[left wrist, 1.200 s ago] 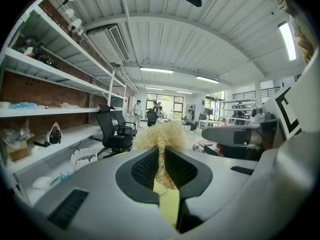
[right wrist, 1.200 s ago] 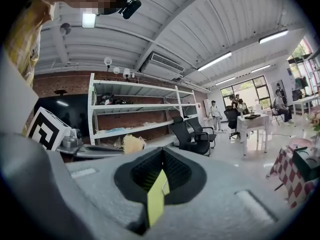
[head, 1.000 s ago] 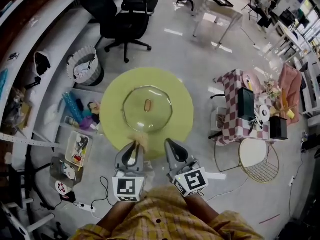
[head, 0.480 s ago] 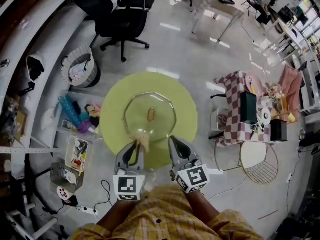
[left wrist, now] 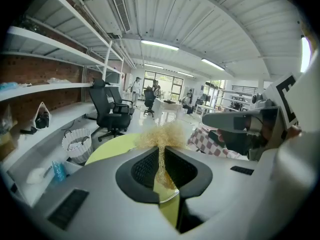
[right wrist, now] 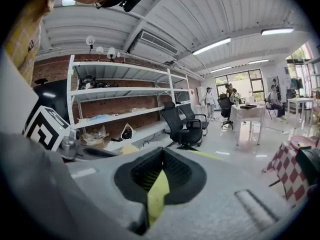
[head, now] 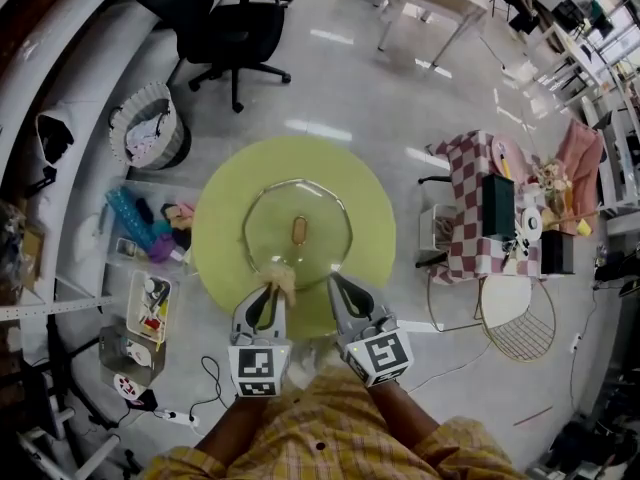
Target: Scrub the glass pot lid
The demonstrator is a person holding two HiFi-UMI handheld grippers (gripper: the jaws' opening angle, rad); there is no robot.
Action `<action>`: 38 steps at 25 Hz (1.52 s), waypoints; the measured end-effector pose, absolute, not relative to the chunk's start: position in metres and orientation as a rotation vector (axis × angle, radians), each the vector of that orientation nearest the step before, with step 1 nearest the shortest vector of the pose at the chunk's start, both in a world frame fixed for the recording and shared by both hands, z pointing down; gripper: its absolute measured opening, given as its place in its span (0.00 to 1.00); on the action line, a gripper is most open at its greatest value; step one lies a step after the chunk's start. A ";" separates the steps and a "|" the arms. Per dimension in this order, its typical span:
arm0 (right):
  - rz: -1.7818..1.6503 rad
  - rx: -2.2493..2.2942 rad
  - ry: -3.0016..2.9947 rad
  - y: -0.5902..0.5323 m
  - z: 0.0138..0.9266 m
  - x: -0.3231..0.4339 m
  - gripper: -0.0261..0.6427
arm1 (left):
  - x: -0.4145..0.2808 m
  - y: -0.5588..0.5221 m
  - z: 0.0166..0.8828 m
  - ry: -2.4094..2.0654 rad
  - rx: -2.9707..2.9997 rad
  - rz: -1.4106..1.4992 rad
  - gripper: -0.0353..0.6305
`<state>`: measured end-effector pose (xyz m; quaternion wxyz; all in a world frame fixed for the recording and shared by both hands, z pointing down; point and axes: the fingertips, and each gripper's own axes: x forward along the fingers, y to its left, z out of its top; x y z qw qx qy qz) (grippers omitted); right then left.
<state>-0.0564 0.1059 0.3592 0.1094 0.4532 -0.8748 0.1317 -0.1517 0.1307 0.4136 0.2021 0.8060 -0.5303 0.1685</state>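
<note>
My left claw (left wrist: pixel 161 153) is clenched on a straw-coloured scrubber (left wrist: pixel 161 136); its fibres stand out in a tuft past the jaw tips. My right claw (right wrist: pixel 161 156) is clenched on nothing, with its jaws pressed together.

In the head view the left claw (head: pixel 264 303) and the right claw (head: pixel 342 300) sit side by side at lower centre. The scrubber (head: pixel 278 282) lies at the near rim of the glass pot lid (head: pixel 270 218). The lid rests knob-up near the middle of a round yellow-green table (head: pixel 222 218).

Change from one second ago:
- The scrubber then lay on bare table, short of the lid — it now meets the lid's near rim.
- The right claw's tip has closed on that rim but stays just beside it, over bare table.
- The lid and table now sit larger and lower in the frame.

Differences between views:
- Only the head view shows the whole lid and the scrubber's place against it.
- The left gripper view shows the fibres pinched between the pads, with the right claw at its right edge.
- The right gripper view shows only a strip of the table between its jaws — with the left claw's marker cube (right wrist: pixel 46 129) at its left edge and an office chair (right wrist: pixel 182 124) beyond.
</note>
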 end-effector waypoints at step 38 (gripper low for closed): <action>0.603 1.173 -2.513 0.046 0.467 -0.042 0.03 | -0.134 0.074 0.580 -1.367 1.943 0.798 0.11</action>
